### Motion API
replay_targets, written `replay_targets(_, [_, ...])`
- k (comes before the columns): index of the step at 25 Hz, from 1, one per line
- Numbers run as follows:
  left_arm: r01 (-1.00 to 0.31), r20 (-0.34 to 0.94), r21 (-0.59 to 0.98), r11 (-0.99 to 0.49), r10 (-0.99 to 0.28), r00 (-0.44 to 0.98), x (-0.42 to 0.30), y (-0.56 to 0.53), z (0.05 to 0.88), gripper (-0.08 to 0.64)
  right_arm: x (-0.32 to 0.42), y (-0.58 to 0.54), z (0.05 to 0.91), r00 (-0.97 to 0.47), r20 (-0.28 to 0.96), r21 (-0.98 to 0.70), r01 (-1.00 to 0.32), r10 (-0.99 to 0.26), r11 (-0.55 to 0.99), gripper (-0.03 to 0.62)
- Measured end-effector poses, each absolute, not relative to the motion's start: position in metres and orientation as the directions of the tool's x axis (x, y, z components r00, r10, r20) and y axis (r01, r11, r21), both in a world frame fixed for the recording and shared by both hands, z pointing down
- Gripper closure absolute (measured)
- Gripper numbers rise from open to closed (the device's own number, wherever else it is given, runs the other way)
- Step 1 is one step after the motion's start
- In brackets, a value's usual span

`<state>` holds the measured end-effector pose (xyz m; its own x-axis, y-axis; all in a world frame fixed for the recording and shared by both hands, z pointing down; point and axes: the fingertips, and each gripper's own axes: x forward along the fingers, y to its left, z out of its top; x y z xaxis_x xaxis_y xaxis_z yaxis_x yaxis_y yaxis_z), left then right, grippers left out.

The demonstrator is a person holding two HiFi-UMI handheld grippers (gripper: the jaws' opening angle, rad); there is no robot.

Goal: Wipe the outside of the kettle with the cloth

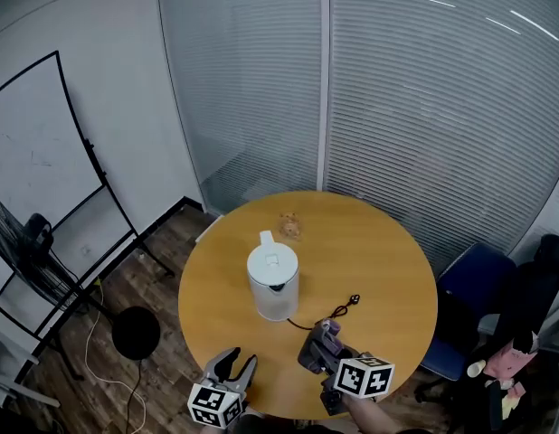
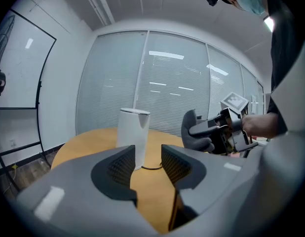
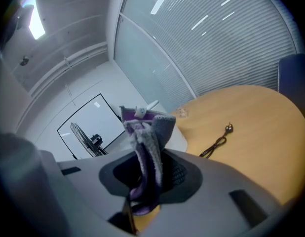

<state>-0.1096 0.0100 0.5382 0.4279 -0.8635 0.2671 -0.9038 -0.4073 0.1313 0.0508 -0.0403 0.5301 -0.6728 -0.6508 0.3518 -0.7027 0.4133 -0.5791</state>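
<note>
A white electric kettle point(image 1: 273, 283) stands upright near the middle of the round wooden table point(image 1: 388, 269). My left gripper point(image 1: 232, 369) hovers at the table's near edge, open with nothing between its jaws. In the left gripper view that gripper point(image 2: 145, 157) points at the kettle point(image 2: 133, 132), still well short of it. My right gripper point(image 1: 320, 346) is to the right, shut on a grey and purple cloth point(image 1: 317, 344). In the right gripper view the cloth point(image 3: 145, 147) hangs bunched from the right gripper point(image 3: 150, 169) and hides most of the kettle point(image 3: 179, 136).
The kettle's black cord and plug point(image 1: 338, 310) lie on the table right of it. A small crumpled wrapper point(image 1: 289, 225) sits at the far side. A blue chair point(image 1: 469, 301) is at the right, a fan point(image 1: 26, 251) and a whiteboard easel point(image 1: 44, 152) at the left.
</note>
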Motion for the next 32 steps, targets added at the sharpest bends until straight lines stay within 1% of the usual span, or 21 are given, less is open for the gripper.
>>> replay_targets(7, [-0.893, 0.230, 0.085, -0.442, -0.863, 0.449, -0.128, -0.044, 0.519, 0.364, 0.039, -0.085, 0.514, -0.657, 0.278, -0.640, -0.670, -0.700, 0.375, 0.495])
replay_targets(14, [-0.834, 0.195, 0.079, -0.546, -0.812, 0.550, -0.143, -0.103, 0.497, 0.353, 0.022, -0.119, 0.498, -0.586, 0.224, -0.670, -0.673, -0.778, 0.314, 0.495])
replay_targets(19, [-0.773, 0.156, 0.114, -0.623, -0.758, 0.634, -0.145, -0.140, 0.484, 0.350, 0.016, -0.138, 0.495, -0.529, 0.216, -0.671, -0.691, -0.820, 0.269, 0.495])
replay_targets(22, [-0.745, 0.147, 0.132, -0.654, -0.730, 0.667, -0.143, -0.159, 0.480, 0.324, 0.011, -0.145, 0.498, -0.512, 0.224, -0.669, -0.700, -0.829, 0.251, 0.495])
replay_targets(28, [-0.711, 0.129, 0.173, -0.682, -0.700, 0.703, -0.134, -0.184, 0.471, 0.308, 0.003, -0.156, 0.498, -0.496, 0.217, -0.677, -0.697, -0.841, 0.237, 0.495])
replay_targets(32, [-0.705, 0.158, 0.189, -0.684, -0.687, 0.709, -0.126, -0.193, 0.479, 0.308, 0.003, -0.161, 0.507, -0.490, 0.230, -0.688, -0.693, -0.841, 0.215, 0.495])
